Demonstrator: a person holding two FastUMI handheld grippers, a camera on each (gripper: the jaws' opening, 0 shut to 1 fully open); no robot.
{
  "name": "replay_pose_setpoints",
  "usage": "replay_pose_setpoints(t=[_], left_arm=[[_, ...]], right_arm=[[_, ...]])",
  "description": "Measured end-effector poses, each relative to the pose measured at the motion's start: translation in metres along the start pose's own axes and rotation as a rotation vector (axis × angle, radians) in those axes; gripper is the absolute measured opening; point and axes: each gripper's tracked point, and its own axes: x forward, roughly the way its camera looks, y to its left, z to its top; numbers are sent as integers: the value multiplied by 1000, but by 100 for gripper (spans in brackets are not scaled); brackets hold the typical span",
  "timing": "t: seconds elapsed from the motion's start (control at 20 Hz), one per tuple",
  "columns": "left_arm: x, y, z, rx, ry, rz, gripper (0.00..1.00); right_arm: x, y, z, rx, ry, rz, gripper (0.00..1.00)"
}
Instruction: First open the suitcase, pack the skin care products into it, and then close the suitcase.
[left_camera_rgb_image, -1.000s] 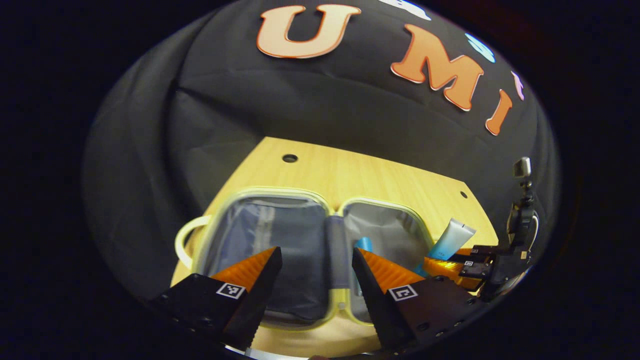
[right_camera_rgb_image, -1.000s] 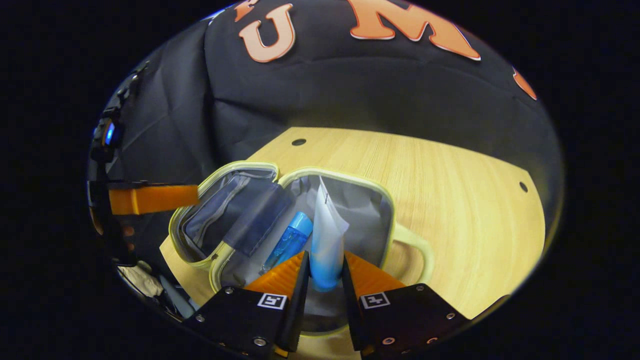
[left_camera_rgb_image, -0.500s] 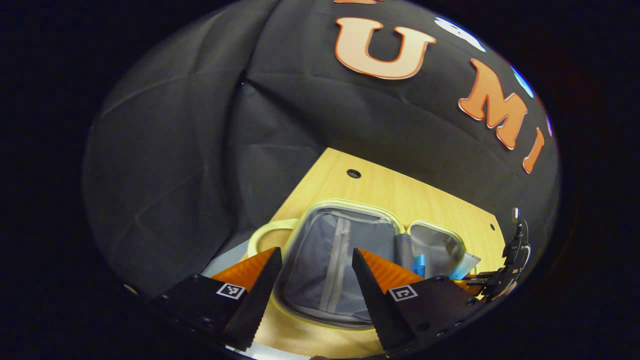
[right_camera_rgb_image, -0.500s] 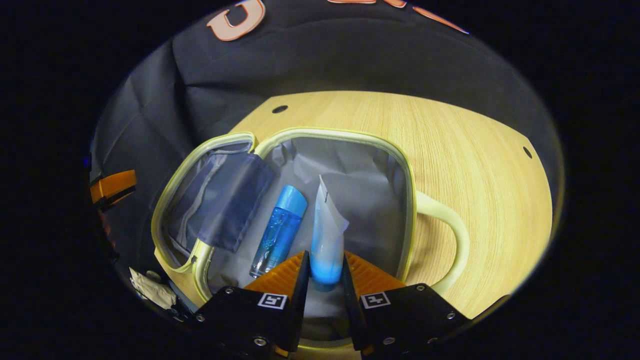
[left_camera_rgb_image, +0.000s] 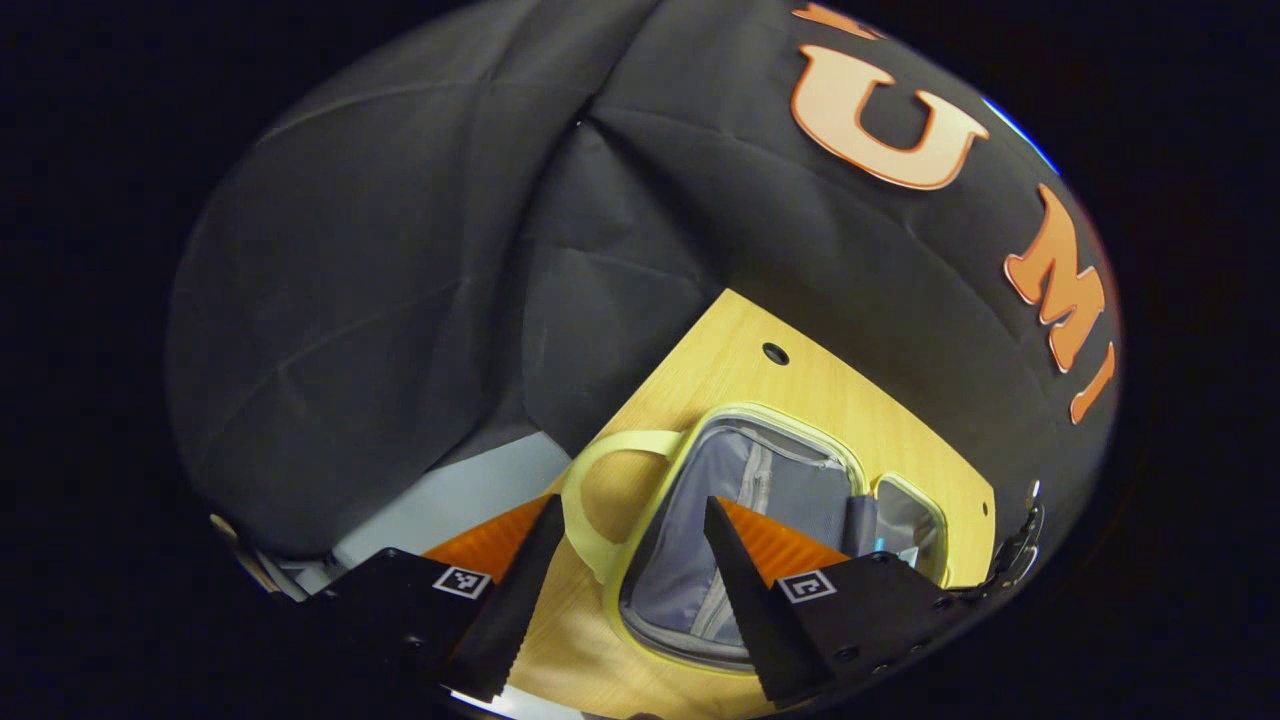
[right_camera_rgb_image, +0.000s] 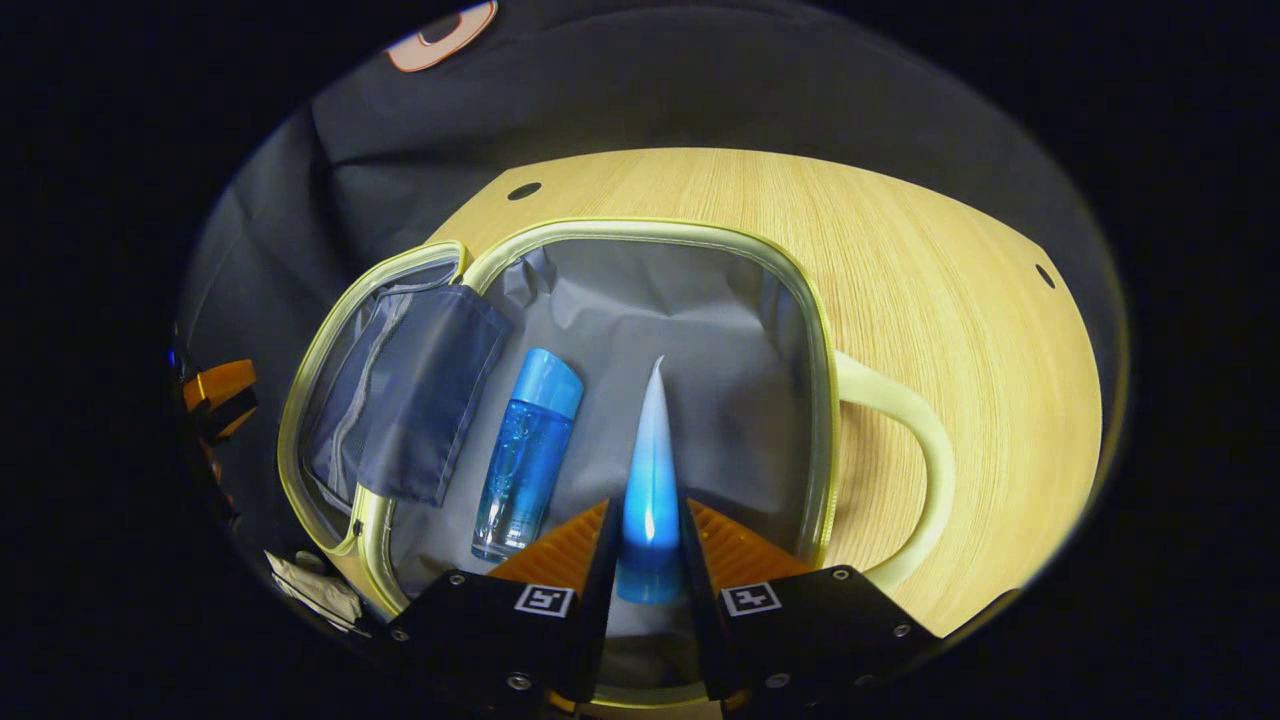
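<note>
Pinching a tapered soft tube, the right claw overhangs the fabric-lined suitcase (left claw apart).

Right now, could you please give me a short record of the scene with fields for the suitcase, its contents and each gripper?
suitcase: open flat on the wooden table, grey lining showing, pale yellow rim
packed: blue bottle lying in the right half
in transit: blue-and-white tube, held over that same half
right gripper: shut on the tube
left gripper: open, holding nothing, over the suitcase handle
</note>
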Motion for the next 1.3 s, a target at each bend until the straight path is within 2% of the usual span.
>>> replay_pose_setpoints(t=[0.2, 0.25, 0.35, 0.4, 0.55, 0.65, 0.75, 0.8, 0.85, 1.0, 1.05, 1.1, 1.15, 1.2, 1.3], left_arm=[[25, 14, 4, -122, 33, 4, 88], [33, 17, 3, -154, 43, 2, 88], [42, 24, 1, -219, 72, 2, 88], [45, 30, -1, -245, 89, 15, 88], [58, 39, -8, -281, 118, 26, 88], [68, 37, -18, -313, 166, 3, 88], [72, 32, -23, -357, 196, -51, 88], [79, 27, -25, -382, 214, -95, 74], [81, 29, -30, -402, 230, -111, 76], [89, 41, -37, -466, 268, -157, 45], [95, 40, -37, -503, 248, -193, 29], [86, 36, -34, -526, 238, -250, 22], [93, 43, -23, -552, 207, -261, 22], [103, 26, -28, -544, 188, -308, 11], [70, 20, -11, -515, 124, -373, 10]], right_arm=[[-16, 0, 9, 56, -37, 19, 46], [-22, 0, 13, 62, -53, 28, 54], [-34, -5, 22, 67, -94, 29, 59], [-41, -8, 27, 70, -120, 26, 68], [-72, -17, 48, 76, -231, 23, 83], [-93, -24, 60, 71, -299, 17, 89], [-113, -31, 71, 50, -361, -1, 91], [-124, -34, 76, 37, -393, -6, 92], [-133, -38, 81, 23, -421, -18, 92], [-158, -50, 88, -12, -476, -52, 92], [-165, -52, 90, -13, -488, -57, 92], [-171, -58, 92, -9, -502, -68, 92], [-176, -63, 92, -4, -508, -83, 92], [-180, -71, 94, 0, -522, -106, 92], [-189, -77, 97, 1, -560, -124, 92]])
